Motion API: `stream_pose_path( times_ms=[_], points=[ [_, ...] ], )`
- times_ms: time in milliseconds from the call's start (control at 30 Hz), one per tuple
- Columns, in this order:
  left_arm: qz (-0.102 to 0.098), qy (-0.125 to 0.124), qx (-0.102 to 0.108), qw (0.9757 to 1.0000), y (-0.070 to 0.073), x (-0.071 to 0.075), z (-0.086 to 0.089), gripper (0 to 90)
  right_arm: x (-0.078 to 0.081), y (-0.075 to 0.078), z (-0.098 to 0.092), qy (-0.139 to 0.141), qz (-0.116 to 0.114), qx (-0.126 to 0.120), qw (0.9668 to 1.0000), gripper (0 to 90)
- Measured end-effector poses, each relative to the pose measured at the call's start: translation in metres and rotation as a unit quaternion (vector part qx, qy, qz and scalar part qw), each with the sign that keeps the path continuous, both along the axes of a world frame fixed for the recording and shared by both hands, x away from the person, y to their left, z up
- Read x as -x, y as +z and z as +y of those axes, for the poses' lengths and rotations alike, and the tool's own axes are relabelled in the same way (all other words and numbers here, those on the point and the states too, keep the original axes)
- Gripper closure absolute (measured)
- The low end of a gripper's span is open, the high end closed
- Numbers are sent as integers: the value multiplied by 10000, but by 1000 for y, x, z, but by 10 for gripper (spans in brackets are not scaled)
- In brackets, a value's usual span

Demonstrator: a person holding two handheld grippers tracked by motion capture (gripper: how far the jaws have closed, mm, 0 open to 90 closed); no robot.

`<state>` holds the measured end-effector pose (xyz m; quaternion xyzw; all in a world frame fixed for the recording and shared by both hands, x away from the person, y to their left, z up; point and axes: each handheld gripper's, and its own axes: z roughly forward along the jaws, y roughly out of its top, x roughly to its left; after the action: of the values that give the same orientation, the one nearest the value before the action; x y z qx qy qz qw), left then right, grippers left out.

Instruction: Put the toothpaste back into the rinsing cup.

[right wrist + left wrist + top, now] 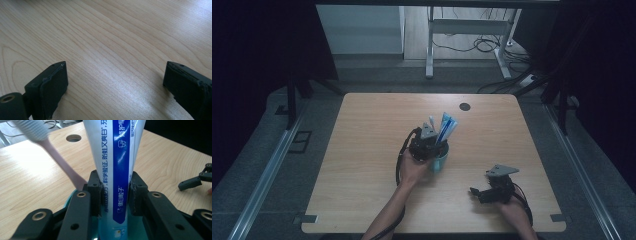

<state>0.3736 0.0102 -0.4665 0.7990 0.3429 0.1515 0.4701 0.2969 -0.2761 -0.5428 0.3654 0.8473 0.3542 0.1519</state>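
A pale wooden surface spreads before me. Near its middle stands a teal cup holding a toothpaste tube and a toothbrush. My left gripper clasps the tube between narrowed jaws. My right gripper rests apart, jaws wide, empty.

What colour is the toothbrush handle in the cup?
Pale pink, clearest in the left gripper view: toothbrush handle.

- Left tongs sit at the centre of the high view, forearm rising from the bottom edge, jaws closed on a toothpaste tube.
- Right tongs rest lower right, jaws spread wide apart, gripping nothing.
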Motion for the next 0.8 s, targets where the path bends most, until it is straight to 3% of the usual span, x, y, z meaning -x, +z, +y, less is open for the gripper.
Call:
stream_pose_path(
  times_ms=[400,800],
  points=[
    [261,-43,-26,9996,2,-5,1,631,0,0,0,0,1,0,10000,57],
    [141,-57,15,9999,9,1,2,511,0,0,0,0,1,-1,10000,57]
  ],
)
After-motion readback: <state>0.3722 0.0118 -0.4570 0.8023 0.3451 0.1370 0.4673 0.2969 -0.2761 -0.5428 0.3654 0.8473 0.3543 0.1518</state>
